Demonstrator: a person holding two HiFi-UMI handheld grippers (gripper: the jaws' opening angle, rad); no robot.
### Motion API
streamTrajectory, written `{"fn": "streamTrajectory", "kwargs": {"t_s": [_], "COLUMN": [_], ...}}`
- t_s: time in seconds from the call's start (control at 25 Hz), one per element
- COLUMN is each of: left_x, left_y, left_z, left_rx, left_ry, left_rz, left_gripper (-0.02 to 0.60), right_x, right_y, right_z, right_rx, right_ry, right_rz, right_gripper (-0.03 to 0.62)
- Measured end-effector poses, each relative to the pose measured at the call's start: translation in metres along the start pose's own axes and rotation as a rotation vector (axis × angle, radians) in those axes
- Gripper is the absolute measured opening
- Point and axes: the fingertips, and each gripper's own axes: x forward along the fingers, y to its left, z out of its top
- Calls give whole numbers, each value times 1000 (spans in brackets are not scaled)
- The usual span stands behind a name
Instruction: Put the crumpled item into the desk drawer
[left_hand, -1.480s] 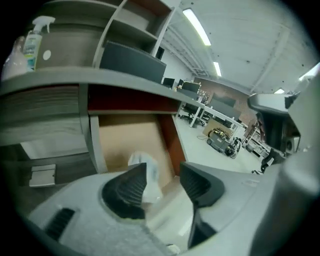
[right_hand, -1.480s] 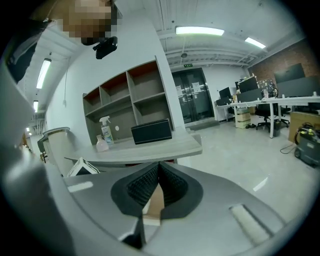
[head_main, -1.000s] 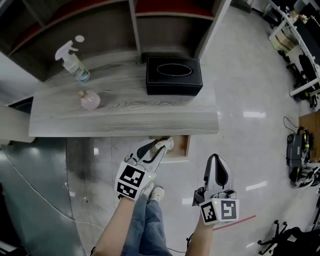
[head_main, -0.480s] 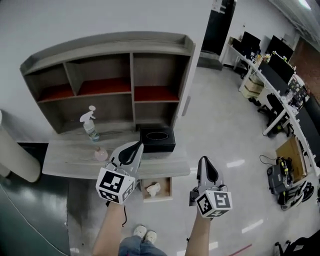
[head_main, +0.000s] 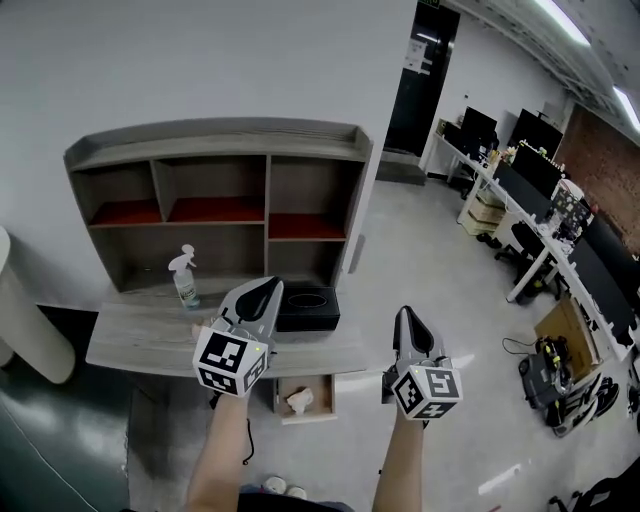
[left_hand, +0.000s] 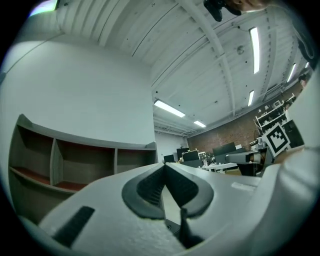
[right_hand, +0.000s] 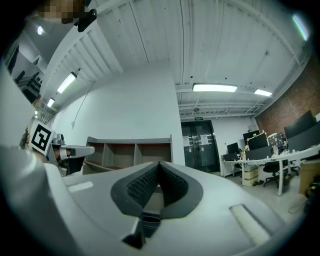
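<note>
The grey wood-grain desk (head_main: 130, 350) stands in front of you against the far wall, with the open-fronted wooden shelf unit (head_main: 215, 160) on its far part. On the desk, the clear plastic spray bottle (head_main: 184, 280) stands toward the left and the black leather tissue box (head_main: 312, 310) to its right. Below the box, the small wooden drawer (head_main: 318, 385) juts toward you from the near edge, with the white crumpled item (head_main: 299, 402) inside. Your left gripper (head_main: 266, 287) is above the desk, between bottle and box. Your right gripper (head_main: 404, 316) is right of the desk.

The left gripper (head_main: 266, 290) is covering part of the black box (head_main: 314, 309), and the desk (head_main: 140, 346) is overhanging the rear of the drawer (head_main: 331, 398).
</note>
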Motion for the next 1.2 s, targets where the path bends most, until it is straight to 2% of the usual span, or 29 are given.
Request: {"fn": "streamTrajectory", "kwargs": {"t_s": [0.4, 1.2], "left_x": [-11, -21], "left_y": [-3, -12], "left_z": [-5, -15], "left_rx": [-7, -19], "left_ry": [22, 54], "left_rz": [-18, -32], "left_gripper": [5, 5], "right_x": [-13, -25], "right_y": [6, 13], "right_z": [-7, -11], "right_rx": [-26, -12], "right_ry": [30, 43], "right_rz": [-34, -21], "right_gripper": [11, 11]}}
